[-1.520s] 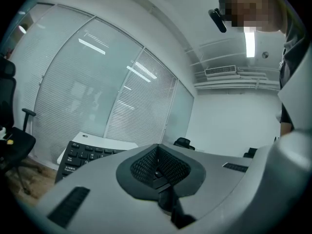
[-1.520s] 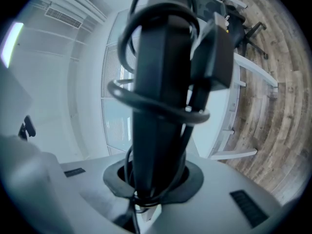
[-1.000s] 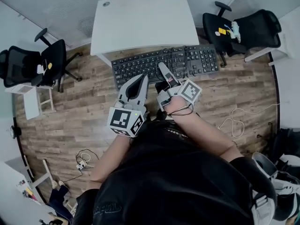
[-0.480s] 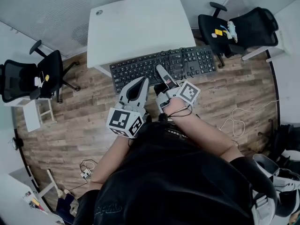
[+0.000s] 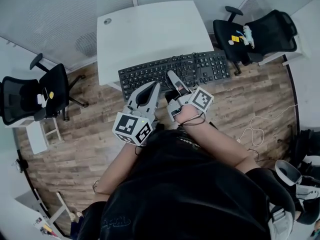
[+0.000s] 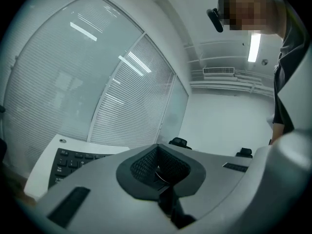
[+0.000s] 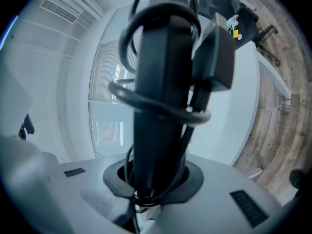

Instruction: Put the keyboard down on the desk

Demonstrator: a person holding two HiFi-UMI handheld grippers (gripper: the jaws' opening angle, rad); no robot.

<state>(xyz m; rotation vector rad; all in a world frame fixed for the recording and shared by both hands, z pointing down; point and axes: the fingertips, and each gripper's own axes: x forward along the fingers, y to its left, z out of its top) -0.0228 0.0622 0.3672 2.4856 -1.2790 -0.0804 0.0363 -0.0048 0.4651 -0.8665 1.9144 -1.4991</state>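
Left gripper [image 5: 151, 86] pinched empty beside right gripper [image 5: 172, 78], fingers [image 5: 176, 83] clamped

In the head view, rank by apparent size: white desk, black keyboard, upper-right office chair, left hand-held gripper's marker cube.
1. white desk
2-3. black keyboard and upper-right office chair look about alike; the keyboard is held nearer the camera, so they are left unranked
4. marker cube, smallest

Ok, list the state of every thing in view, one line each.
keyboard, held up off the floor, not yet on the desk
cable, wound around the keyboard
right hand-held gripper, shut on the keyboard
left hand-held gripper, shut, nothing between its jaws
desk, top bare but for its cable hole
left chair, upright, unoccupied
right chair, upright, small items on its seat
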